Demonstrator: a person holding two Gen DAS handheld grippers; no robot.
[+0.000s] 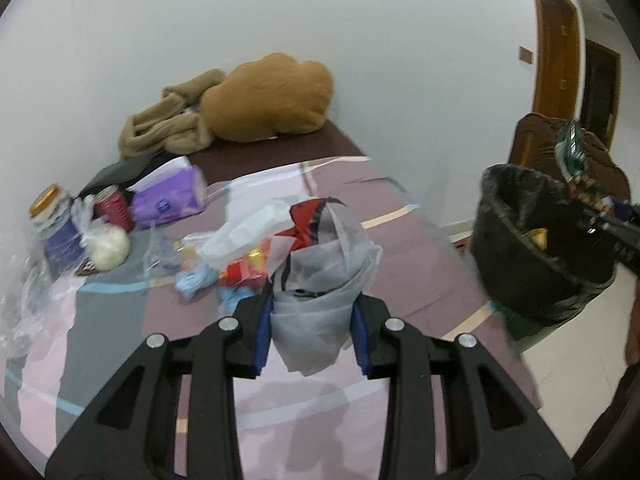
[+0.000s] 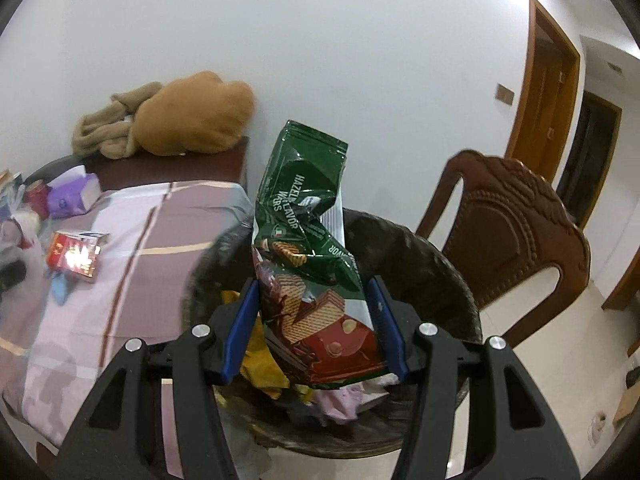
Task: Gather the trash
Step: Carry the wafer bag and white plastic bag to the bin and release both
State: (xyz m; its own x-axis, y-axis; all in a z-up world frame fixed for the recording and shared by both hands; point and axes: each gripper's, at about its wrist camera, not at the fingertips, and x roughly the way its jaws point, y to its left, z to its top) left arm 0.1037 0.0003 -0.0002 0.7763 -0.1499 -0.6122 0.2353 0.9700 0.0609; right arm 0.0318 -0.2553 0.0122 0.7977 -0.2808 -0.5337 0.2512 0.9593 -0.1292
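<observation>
My left gripper (image 1: pixel 312 320) is shut on a crumpled white plastic bag (image 1: pixel 324 280) with a red wrapper inside, held above the table. My right gripper (image 2: pixel 316 320) is shut on a green hazelnut wafer packet (image 2: pixel 308 240), held over the black-lined trash bin (image 2: pixel 420 264). The bin also shows in the left wrist view (image 1: pixel 516 248) at the right, beside the table's edge, with the packet (image 1: pixel 572 152) above its rim. The bin holds yellow and pink scraps. More trash lies on the table: a red box (image 2: pixel 76 256), blue wrappers (image 1: pixel 196 280) and clear plastic (image 1: pixel 24 312).
The table has a pink and purple striped cloth (image 1: pixel 380 208). At its far end lie a brown plush toy (image 1: pixel 272 96) and a beige scarf (image 1: pixel 168 128). A purple tissue pack (image 1: pixel 168 196), a red can (image 1: pixel 114 208) and a jar (image 1: pixel 52 220) stand at the left. A wooden chair (image 2: pixel 508 232) stands behind the bin.
</observation>
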